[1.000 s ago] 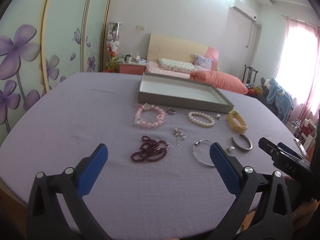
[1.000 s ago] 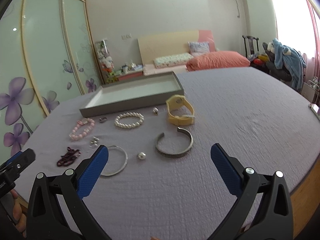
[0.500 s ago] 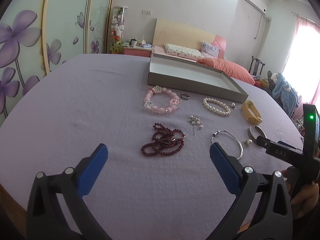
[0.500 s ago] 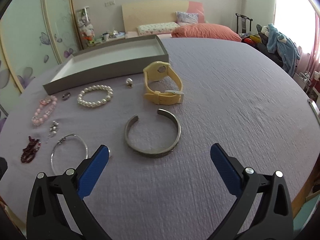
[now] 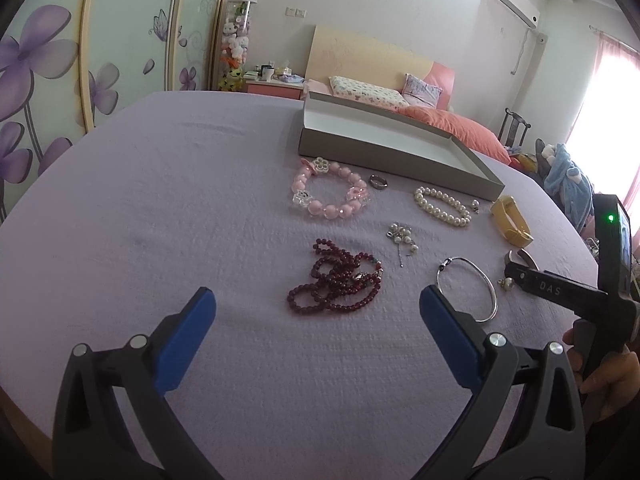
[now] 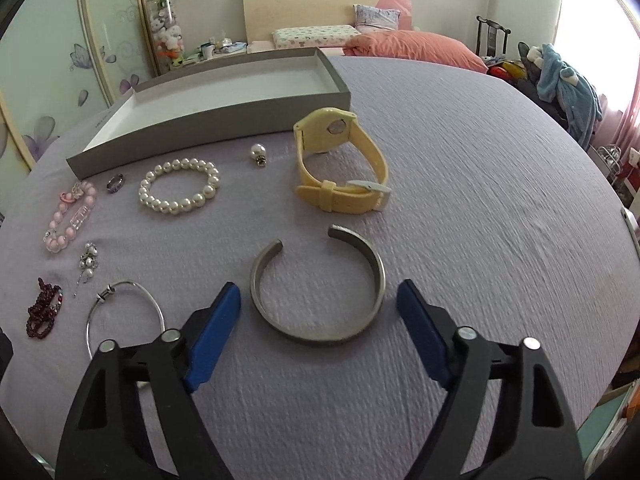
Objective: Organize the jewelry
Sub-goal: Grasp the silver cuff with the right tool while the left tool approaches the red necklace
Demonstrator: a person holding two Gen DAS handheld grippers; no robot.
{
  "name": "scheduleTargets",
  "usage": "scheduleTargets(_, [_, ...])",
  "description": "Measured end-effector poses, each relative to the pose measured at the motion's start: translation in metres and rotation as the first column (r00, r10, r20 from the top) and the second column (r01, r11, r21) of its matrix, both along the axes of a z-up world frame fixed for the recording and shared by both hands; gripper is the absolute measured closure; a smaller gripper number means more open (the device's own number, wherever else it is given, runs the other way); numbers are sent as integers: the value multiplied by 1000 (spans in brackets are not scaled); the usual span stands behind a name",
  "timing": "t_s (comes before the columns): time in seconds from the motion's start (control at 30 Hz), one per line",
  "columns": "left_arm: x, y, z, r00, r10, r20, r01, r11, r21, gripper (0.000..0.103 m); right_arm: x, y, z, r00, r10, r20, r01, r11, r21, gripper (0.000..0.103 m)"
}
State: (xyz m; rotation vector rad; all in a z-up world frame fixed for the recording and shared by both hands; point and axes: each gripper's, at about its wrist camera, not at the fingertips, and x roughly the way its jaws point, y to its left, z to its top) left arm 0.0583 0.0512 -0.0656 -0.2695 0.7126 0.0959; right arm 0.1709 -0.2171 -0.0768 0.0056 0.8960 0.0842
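Both grippers have come closer to the jewelry since a second ago, and the right one has narrowed its opening a little. The right gripper [image 6: 319,294] now has its blue pads on either side of the silver cuff [image 6: 318,286], which lies flat on the purple-covered bench [image 6: 480,184] with its gap toward 12 o'clock. The jaws stand apart, hold nothing, and I see no contact with the cuff yet. I judge the cuff is the first piece to be taken, because it is framed so exactly.

At 12 o'clock beyond the cuff is the yellow watch [image 6: 340,164], resting on its side. The pearl bracelet [image 6: 180,192] is at 10 o'clock, and a single pearl earring [image 6: 258,154] lies between it and the watch. Behind them stands the empty grey tray [image 6: 208,128], probably the place where the pieces must go, since all of them are laid in rows just in front of it.

The left gripper [image 5: 318,306] is wide open and empty, held above the cloth. Just ahead at 12 o'clock lies the dark red bead necklace [image 5: 336,284] in a loose heap; the thin silver bangle [image 5: 468,288] is at 2 o'clock near the right pad. Farther at 12 o'clock is the pink bead bracelet [image 5: 330,194], with a small ring [image 5: 378,181] beside it and a pearl brooch [image 5: 402,238] at 1 o'clock.
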Motion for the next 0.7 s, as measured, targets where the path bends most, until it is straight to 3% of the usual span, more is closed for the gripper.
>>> scheduleTargets(0.3, [3,-3,-1,1000,-22,-9,22,1000,2,2,-2,-3,0,1000,18,22,-19,1000,7,34])
scheduleTargets(0.7, [35,-12,-7,995,-22,-95,32,993,112,5,-10,-18,10,996,53,71,-61,991,122,35])
